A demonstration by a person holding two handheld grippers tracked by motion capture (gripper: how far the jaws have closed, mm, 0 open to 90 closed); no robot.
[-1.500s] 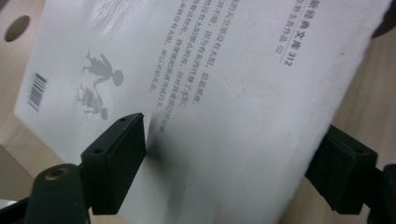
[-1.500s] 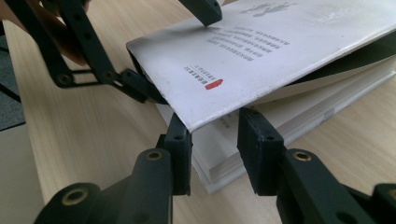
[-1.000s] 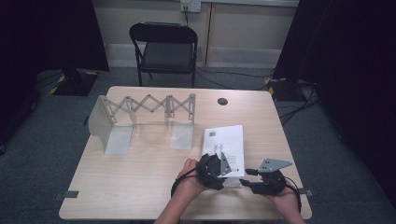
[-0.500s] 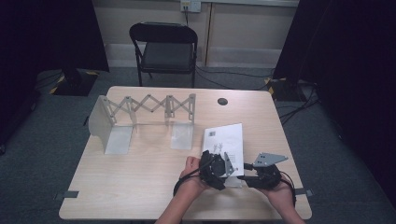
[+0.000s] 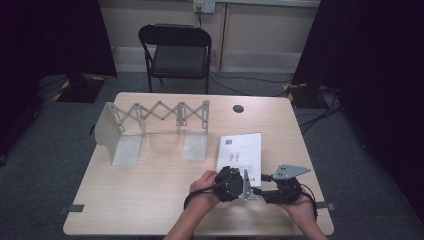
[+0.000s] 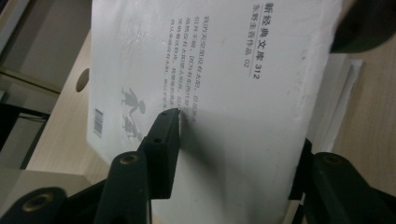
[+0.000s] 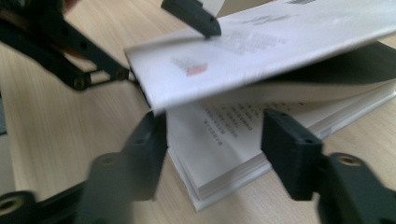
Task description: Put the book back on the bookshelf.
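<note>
The left gripper [image 5: 246, 185] pinches the book's [image 5: 241, 151] raised cover [image 7: 261, 46] at its near edge; the right gripper [image 7: 212, 149], jaws spread, sits by the pages [image 7: 219, 135].

The left claw [image 5: 245, 185] and right claw [image 5: 262, 191] are black, with flat angular jaws joined by brass-coloured screws (seen in the gripper views). The right one carries a grey three-cornered plate; black cables trail from both. Forearms are bare, sleeveless.
</note>
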